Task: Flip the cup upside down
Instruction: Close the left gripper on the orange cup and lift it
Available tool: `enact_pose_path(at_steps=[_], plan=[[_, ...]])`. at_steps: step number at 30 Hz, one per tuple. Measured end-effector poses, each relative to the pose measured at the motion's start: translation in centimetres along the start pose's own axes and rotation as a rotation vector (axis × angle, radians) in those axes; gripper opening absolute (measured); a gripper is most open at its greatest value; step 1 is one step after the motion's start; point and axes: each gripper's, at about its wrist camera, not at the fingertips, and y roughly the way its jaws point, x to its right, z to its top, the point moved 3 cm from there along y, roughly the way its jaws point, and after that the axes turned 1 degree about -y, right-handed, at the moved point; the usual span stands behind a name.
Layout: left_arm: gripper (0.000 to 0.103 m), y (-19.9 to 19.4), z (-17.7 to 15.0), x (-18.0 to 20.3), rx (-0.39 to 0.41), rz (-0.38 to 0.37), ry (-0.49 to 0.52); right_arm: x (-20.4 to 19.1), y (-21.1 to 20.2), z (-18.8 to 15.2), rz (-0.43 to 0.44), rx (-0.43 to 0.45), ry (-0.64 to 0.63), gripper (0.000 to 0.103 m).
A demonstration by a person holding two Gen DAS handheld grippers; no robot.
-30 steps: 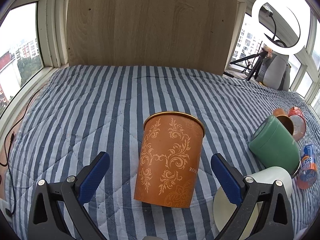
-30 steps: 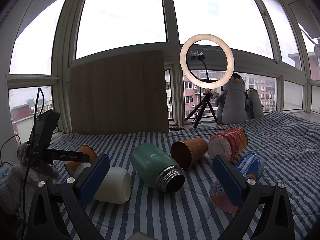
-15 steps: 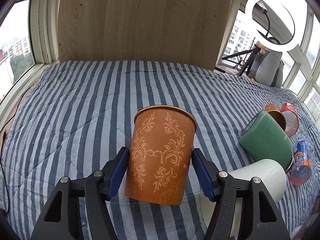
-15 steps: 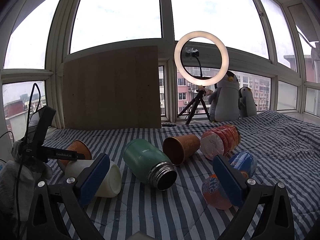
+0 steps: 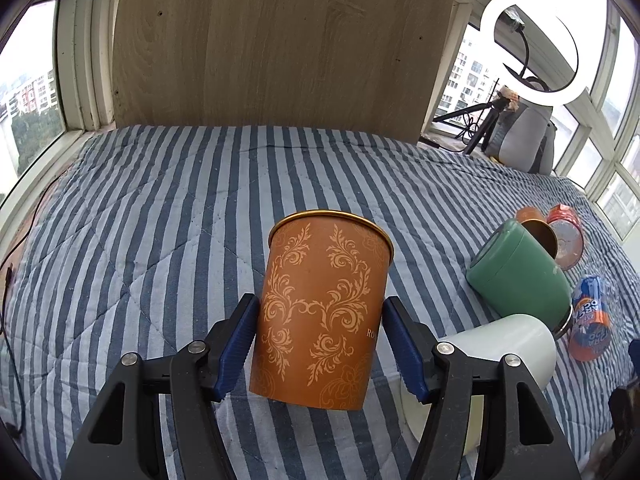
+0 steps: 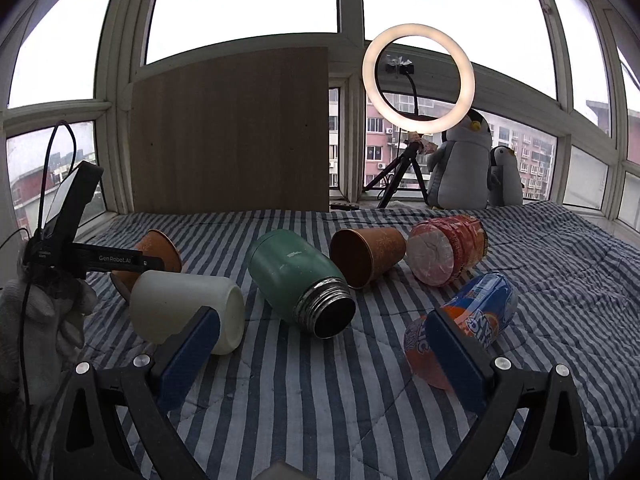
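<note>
An orange cup [image 5: 320, 308] with a pale floral pattern and a gold rim stands mouth up, slightly tilted, on the striped quilt [image 5: 160, 208]. My left gripper [image 5: 322, 346] is shut on the cup, its blue pads pressed to both sides of the lower half. In the right wrist view the same cup [image 6: 154, 249] shows at the far left, held tilted by the left gripper, partly hidden behind a white cup. My right gripper [image 6: 322, 360] is open and empty, low over the quilt [image 6: 320, 400] in front of the lying objects.
A white cup [image 6: 188, 312], a green flask [image 6: 298, 280], a second orange cup [image 6: 366, 256], a red-wrapped container [image 6: 448, 250] and an orange soda can [image 6: 460, 330] lie on the quilt. A wooden board [image 6: 232, 132], ring light [image 6: 418, 80] and plush penguins [image 6: 460, 164] stand behind.
My left gripper closed from wide open onto the orange cup and now grips it. The right gripper drifted slightly nearer the lying objects and stayed open.
</note>
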Motion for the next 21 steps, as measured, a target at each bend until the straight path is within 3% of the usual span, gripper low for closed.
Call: enact_pose_path(at_steps=[11,21], plan=[[0.067,-6.5,-1.5,-0.3,0.069,-0.034,0.026,0.6,-0.8,-1.4,-0.016,-0.066,-0.031,0.101],[0.067,-11.9,-6.1,5.7,0.069,-0.145,0.146,1.4,-2.2,-2.7,-0.026,-0.081,-0.043,0.101]])
